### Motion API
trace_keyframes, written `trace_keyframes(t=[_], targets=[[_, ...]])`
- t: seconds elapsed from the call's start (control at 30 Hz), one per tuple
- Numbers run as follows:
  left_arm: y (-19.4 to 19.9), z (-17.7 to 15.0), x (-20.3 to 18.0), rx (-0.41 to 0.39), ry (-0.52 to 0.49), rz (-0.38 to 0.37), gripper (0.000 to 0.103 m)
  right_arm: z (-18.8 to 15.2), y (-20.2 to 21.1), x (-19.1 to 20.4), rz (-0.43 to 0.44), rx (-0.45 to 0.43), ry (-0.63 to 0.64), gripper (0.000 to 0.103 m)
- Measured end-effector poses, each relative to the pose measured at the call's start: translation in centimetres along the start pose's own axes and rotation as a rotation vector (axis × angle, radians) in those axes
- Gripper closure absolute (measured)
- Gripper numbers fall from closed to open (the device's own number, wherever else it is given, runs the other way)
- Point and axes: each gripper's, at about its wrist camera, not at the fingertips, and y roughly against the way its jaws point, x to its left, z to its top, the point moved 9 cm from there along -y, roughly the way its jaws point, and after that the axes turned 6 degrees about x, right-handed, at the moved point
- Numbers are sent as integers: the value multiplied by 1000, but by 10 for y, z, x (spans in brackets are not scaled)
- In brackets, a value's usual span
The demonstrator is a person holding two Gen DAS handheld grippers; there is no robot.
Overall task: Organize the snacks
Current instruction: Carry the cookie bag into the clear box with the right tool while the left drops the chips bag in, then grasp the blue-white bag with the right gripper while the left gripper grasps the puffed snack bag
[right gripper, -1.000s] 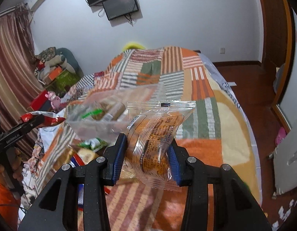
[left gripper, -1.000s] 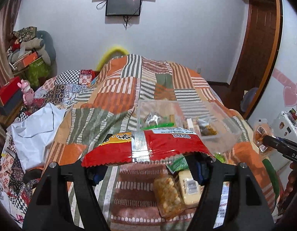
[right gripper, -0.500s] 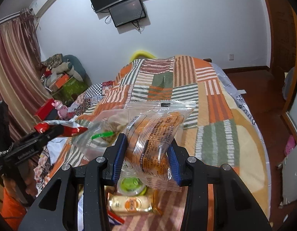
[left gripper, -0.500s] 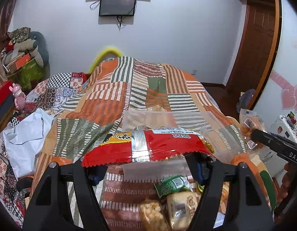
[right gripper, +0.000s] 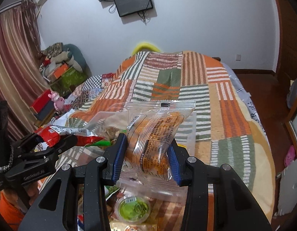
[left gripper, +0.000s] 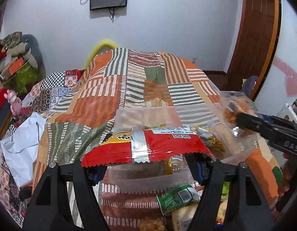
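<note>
Left gripper (left gripper: 146, 170) is clamped on a red snack packet (left gripper: 148, 146), long axis crosswise. Right gripper (right gripper: 146, 160) grips a clear bag of orange snacks (right gripper: 156, 132), upright. Both hang above the clear plastic box (left gripper: 148, 181) on the bed (left gripper: 110, 104); the left packet appears nearer its opening.

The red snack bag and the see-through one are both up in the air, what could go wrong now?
1. The red snack bag is pinched only along its edge by the left gripper, so it may slip and miss the clear box.
2. The see-through packet bulges between the right gripper's jaws; squeezing could crush the snack.
3. Both grippers hang close together over the box and might bump.
</note>
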Motion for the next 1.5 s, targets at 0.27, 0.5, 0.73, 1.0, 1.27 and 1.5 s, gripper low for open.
trace_keyframes(t=[0.27, 0.5, 0.73, 1.0, 1.27, 1.5], targets=[[-19, -15, -2, 75, 6, -50, 33, -8, -34, 0, 8, 90, 0, 64], [-35, -18, 17, 115, 104, -67, 31, -14, -48, 2, -19, 127, 28, 64], [-34, -21, 11, 125, 75, -33, 22, -15, -48, 2, -49, 136, 59, 59], [-15, -27, 21, 116, 121, -38, 14, -18, -30, 4, -52, 116, 68, 44], [28, -32, 28, 55, 103, -18, 12, -22, 5, 16, -54, 60, 105, 35], [65, -46, 25, 19, 56, -12, 11, -27, 35, 35, -53, 4, 134, 27]])
